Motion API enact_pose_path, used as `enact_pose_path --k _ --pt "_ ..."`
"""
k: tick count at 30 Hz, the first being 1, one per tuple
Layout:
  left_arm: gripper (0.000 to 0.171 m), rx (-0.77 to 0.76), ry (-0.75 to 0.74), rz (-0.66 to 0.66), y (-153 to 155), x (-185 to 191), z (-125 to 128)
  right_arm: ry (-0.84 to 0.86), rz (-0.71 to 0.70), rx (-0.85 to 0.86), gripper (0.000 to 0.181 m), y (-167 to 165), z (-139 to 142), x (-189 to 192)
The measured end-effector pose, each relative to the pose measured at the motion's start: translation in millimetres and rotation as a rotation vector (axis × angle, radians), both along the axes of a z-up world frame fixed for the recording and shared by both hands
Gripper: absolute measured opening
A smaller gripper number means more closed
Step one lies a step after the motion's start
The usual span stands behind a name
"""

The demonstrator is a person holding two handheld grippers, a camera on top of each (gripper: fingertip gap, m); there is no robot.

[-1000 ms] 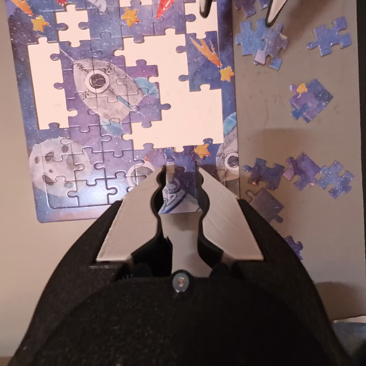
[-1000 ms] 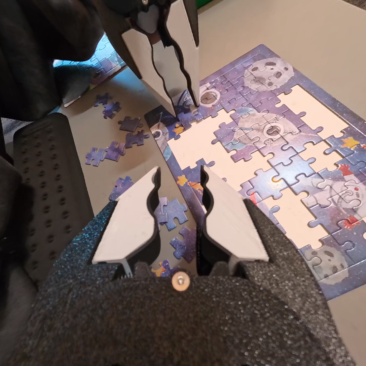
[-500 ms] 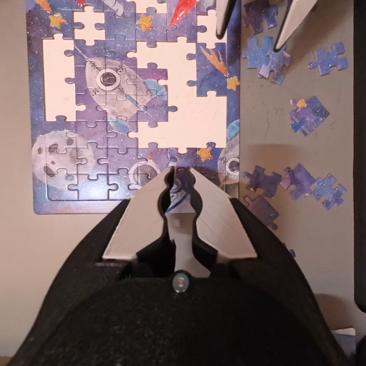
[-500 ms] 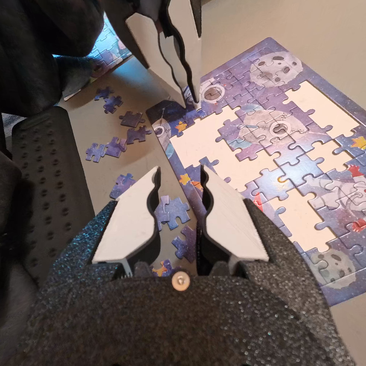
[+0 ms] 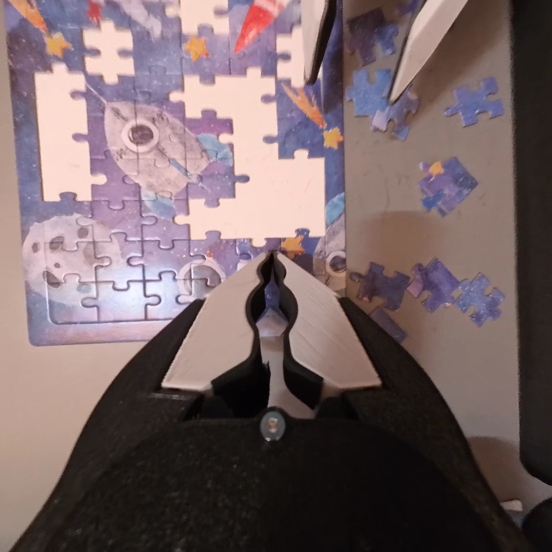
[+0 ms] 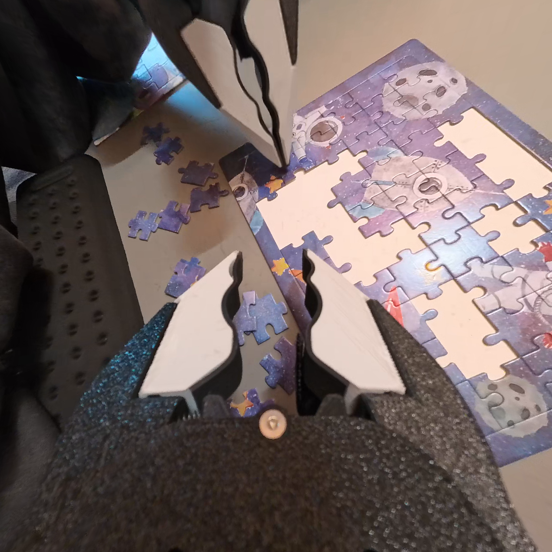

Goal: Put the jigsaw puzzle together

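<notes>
Jigsaw puzzle half-filled on the desk; left gripper pinched closed at its near edge, right gripper wide over loose pieces.

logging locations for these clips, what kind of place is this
Probably an indoor room at home or in an office, though little shows. A children's space-themed puzzle board lies on a plain beige tabletop with loose pieces scattered beside it, and a dark perforated chair part stands close by.

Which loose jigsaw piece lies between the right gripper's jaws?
The speckled light-blue cardboard piece, framed by the open right gripper; the darker purple piece lies nearer its base.
</notes>
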State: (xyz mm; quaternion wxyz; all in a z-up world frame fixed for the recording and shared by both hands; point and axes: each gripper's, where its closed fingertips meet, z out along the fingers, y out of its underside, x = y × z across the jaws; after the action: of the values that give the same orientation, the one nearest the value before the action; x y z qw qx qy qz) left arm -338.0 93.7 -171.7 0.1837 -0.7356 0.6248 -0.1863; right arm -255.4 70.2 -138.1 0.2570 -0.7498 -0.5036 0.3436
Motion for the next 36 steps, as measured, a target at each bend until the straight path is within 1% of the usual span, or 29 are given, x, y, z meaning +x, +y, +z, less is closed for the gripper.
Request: enact_pose_path --k 4,10,11,13,16,18,19,21,22,25,26,28,30,32,33,34,36 --pt "0.000 -0.006 0.003 0.010 -1.3 -0.1 -1.7 -0.011 0.005 0.005 0.040 -0.7 -2.0 -0.3" --pt "0.000 0.038 -0.052 0.049 7.5 0.7 16.0 -0.010 0.007 -0.001 0.040 -1.4 -2.3 -0.3" --pt "0.000 0.030 -0.051 0.054 6.8 0.2 13.7 -0.013 0.007 -0.001 0.040 -1.4 -2.7 -0.2" --pt "0.000 0.033 -0.017 0.060 6.0 -4.1 1.2 -0.015 0.009 -0.001 0.040 -1.7 -3.4 -0.5" --pt "0.000 0.032 -0.025 0.074 6.2 -4.5 1.5 -0.020 0.011 -0.002 0.040 -2.3 -4.1 0.0" --pt "0.000 0.073 -0.076 0.100 13.3 0.5 11.2 -0.024 0.011 0.000 0.040 -2.3 -5.0 -0.4" --pt "0.000 0.082 -0.089 0.113 15.9 1.6 12.1 -0.024 0.011 0.002 0.040 -2.1 -4.8 -0.6" --pt "0.000 0.061 -0.056 0.113 14.0 -1.6 1.9 -0.022 0.010 0.002 0.040 -1.9 -4.6 -0.4" --pt "0.000 0.067 -0.062 0.113 15.1 -1.1 2.6 -0.022 0.010 0.003 0.040 -1.5 -4.7 -0.4" --pt "0.000 0.094 -0.108 0.140 22.1 3.4 11.5 -0.022 0.008 0.003 0.040 -1.3 -4.3 -0.3" --pt "0.000 0.093 -0.114 0.145 22.6 4.1 10.6 -0.021 0.008 0.004 0.040 -1.4 -4.1 -0.1" --pt "0.000 0.088 -0.063 0.135 20.0 -0.8 -0.6 -0.021 0.007 0.007 0.040 -1.1 -4.1 -0.4" --pt "0.000 0.120 -0.083 0.146 23.7 0.6 6.7 -0.018 0.006 0.009 0.040 -0.7 -3.3 -0.2" --pt "0.000 0.112 -0.168 0.174 25.5 7.7 22.7 -0.014 0.000 0.011 0.040 0.7 -2.5 0.1" --pt "0.000 0.103 -0.195 0.184 26.0 8.9 25.8 -0.011 -0.004 0.012 0.039 1.4 -2.0 0.5" --pt "0.000 0.090 -0.182 0.183 24.7 8.1 20.5 -0.007 -0.007 0.012 0.039 2.3 -1.3 0.6" --pt "0.000 0.099 -0.098 0.153 20.5 1.0 -0.3 -0.001 -0.012 0.011 0.039 3.1 -0.2 0.9"
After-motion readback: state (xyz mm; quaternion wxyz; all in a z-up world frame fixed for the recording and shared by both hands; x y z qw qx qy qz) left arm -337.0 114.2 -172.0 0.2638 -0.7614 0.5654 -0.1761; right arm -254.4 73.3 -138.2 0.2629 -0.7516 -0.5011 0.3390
